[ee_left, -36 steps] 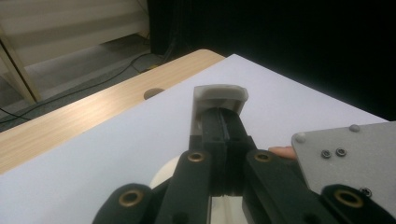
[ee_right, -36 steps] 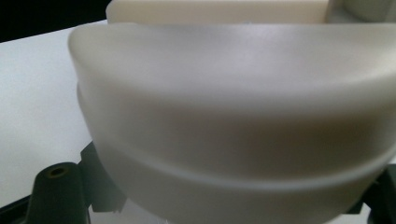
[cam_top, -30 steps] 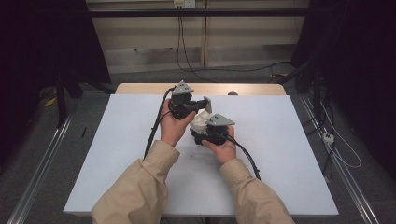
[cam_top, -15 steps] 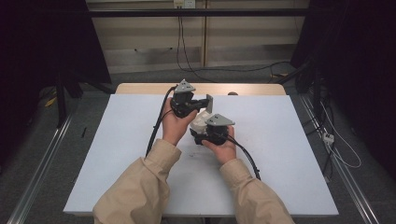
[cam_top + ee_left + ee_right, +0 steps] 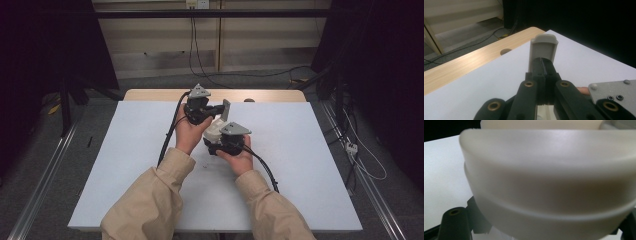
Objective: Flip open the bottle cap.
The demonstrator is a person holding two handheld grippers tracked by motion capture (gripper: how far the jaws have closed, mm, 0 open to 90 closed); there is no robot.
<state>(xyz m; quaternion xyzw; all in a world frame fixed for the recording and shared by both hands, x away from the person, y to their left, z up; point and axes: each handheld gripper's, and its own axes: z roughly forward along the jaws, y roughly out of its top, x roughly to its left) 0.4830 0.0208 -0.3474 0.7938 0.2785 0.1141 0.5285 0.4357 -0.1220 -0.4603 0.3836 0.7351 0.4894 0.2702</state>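
Left gripper (image 5: 220, 108) is held above the middle of the white surface (image 5: 310, 165), its jaws clenched on a flat grey flap (image 5: 543, 50) — the left gripper view shows the two black jaws pressed together on the flap's lower part, with its rounded end sticking up beyond them. In the high view the flap stands nearly upright, just beyond the jaw tips. Right gripper (image 5: 214, 134) sits just below and to the right of the left one, close to touching it, and grasps a pale, rounded case (image 5: 549, 182); the right gripper view shows the case's curved wall wedged between the black jaws at the lower corners. In the high view the case (image 5: 215, 129) shows as a whitish body between the two grippers, off the surface. Whether the flap is joined to the case I cannot tell. Both hands wear beige sleeves (image 5: 145, 200) — cables trail back from each gripper.
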